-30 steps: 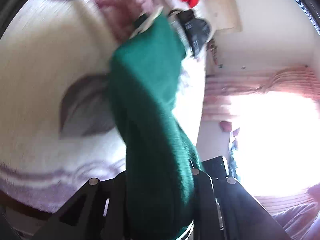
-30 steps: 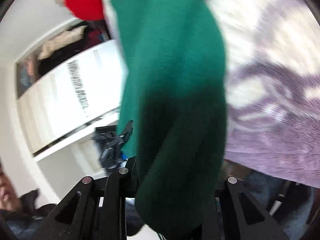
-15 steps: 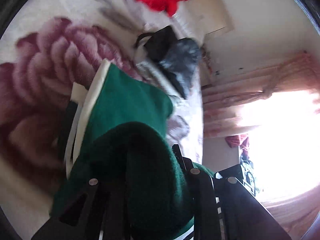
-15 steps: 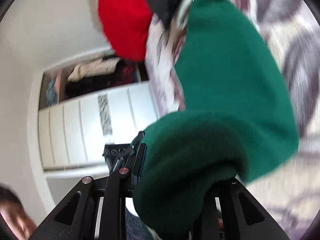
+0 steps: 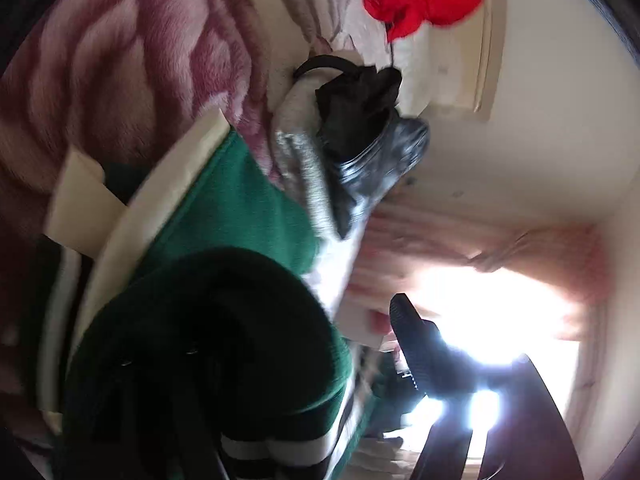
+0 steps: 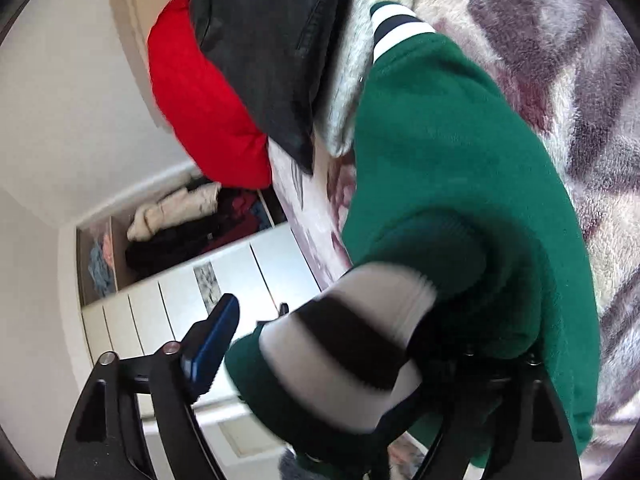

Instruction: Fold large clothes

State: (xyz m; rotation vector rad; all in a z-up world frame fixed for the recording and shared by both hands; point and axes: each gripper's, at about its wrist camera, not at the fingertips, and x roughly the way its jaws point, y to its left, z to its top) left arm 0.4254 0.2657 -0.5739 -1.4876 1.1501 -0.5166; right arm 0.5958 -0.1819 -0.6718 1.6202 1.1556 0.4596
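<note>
On the floral bed blanket [image 5: 132,64], a green jacket [image 5: 240,208] is being laid down.
Both jaws are opening: the left gripper [image 5: 304,360] and right gripper [image 6: 360,344] are being draped by green fabric, no longer clenched; a black garment [image 6: 264,40] and red pillow [image 6: 200,108] are lying at 12 o'clock.

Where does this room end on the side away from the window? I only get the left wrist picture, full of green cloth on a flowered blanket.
Observer: At a white wardrobe, whose open top shelf is stuffed with clothes.
Operator: And does the other tool grip the cloth?
Observer: No. The right gripper has its jaws opening, and the green jacket has its striped band lying loose between them.
</note>
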